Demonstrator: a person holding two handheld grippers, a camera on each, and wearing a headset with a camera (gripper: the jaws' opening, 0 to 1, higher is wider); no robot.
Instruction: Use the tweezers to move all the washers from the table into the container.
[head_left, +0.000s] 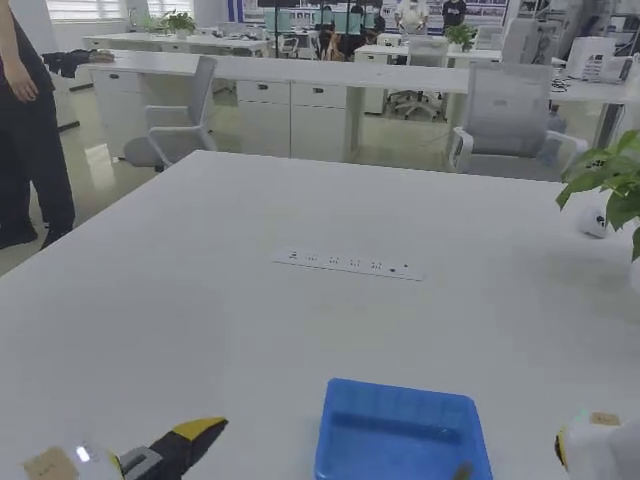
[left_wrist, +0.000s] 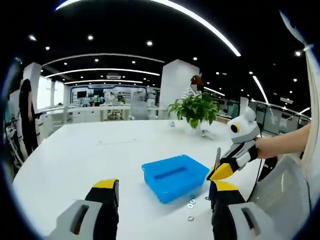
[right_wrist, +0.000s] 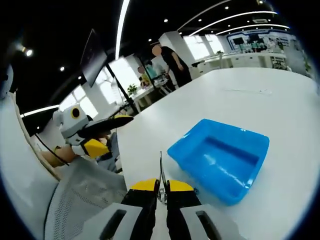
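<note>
- White table (head_left: 200, 300) under everything, smooth and matte, reaching away into a bright open-plan office.
- Closest of all, grey mesh chair back (right_wrist: 80, 200) behind the table's near edge.
- Left gripper (left_wrist: 164, 185) low over that near edge, yellow-tipped black fingers spread wide apart, nothing between them; at the bottom left of the head view.
- Right gripper (right_wrist: 161, 186) alongside, fingers pressed together on the tweezers (right_wrist: 160, 167), thin metal tips poking forward from between the pads; in the left gripper view, carried by a bare hand (left_wrist: 272, 146).
- Small metal washers (left_wrist: 191, 203) loose on the tabletop, just beside one corner of the container, near the left gripper's right-hand finger; at least three countable.
- Blue plastic container (head_left: 400, 432) just past the grippers, shallow, rectangular, open-topped, flat on the table.
- Farther out, flush socket strip (head_left: 348, 264) set into the middle of the surface.
- Leafy green plant (head_left: 608, 178) at the table's right side, small white round object (head_left: 594, 222) near it.
- Beyond the far edge, grey office chairs (head_left: 508, 118) and rows of white desks (head_left: 280, 75) on a glossy pale floor.
- Person in dark clothes (head_left: 25, 120) standing far left; other figures at the back too small to make out.
- Overhead, dark ceiling with long light strips (left_wrist: 200, 25) and round spotlights.
</note>
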